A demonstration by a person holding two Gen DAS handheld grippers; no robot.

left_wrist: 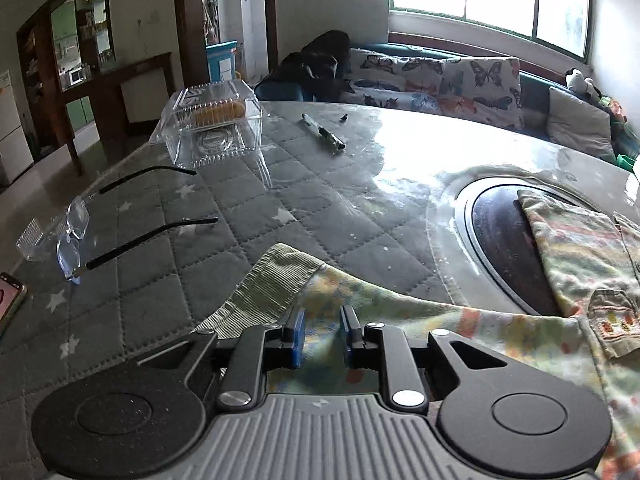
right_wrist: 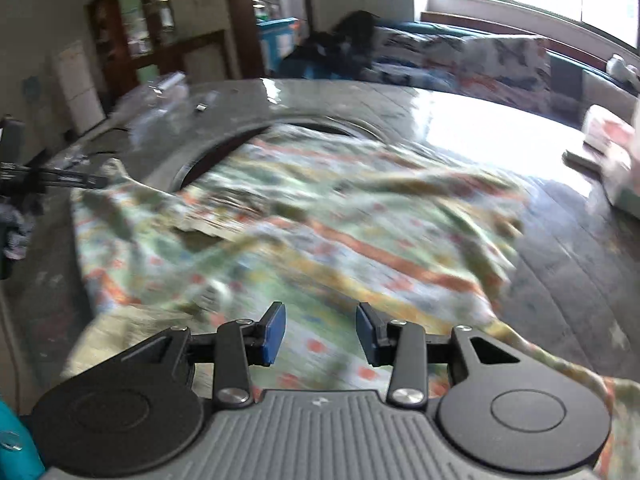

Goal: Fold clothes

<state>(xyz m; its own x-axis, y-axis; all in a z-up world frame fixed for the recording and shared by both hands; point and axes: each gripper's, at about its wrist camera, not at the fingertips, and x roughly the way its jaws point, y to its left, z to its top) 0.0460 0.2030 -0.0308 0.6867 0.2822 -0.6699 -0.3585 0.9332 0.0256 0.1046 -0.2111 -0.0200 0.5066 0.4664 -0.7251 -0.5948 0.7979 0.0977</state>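
In the left wrist view the left tongs (left_wrist: pixel 322 336) sit low over the near edge of the patterned garment (left_wrist: pixel 440 320), their blue pads narrowly apart with cloth lying between them; whether they actually pinch the fabric I cannot tell. The garment lies on the table (left_wrist: pixel 280 200), its ribbed green cuff (left_wrist: pixel 264 288) just to the left of the tongs and another part draped across the dark round recess (left_wrist: pixel 504 240). This looks like the gathering stage of a fold, and the next move probably calls for a firm bite on the edge before lifting it over. Only this view shows the glasses (left_wrist: pixel 76 224), the clear plastic box (left_wrist: pixel 212 120), the pen (left_wrist: pixel 323 133) and a phone corner (left_wrist: pixel 10 296), all well apart from the cloth. The right wrist view is blurred, yet it alone shows the garment (right_wrist: pixel 320 220) spread wide over the table (right_wrist: pixel 580 260), creased and not yet folded. The right tongs (right_wrist: pixel 320 334) hang spread over its near portion, holding nothing, so they need to drop and close on a matching edge
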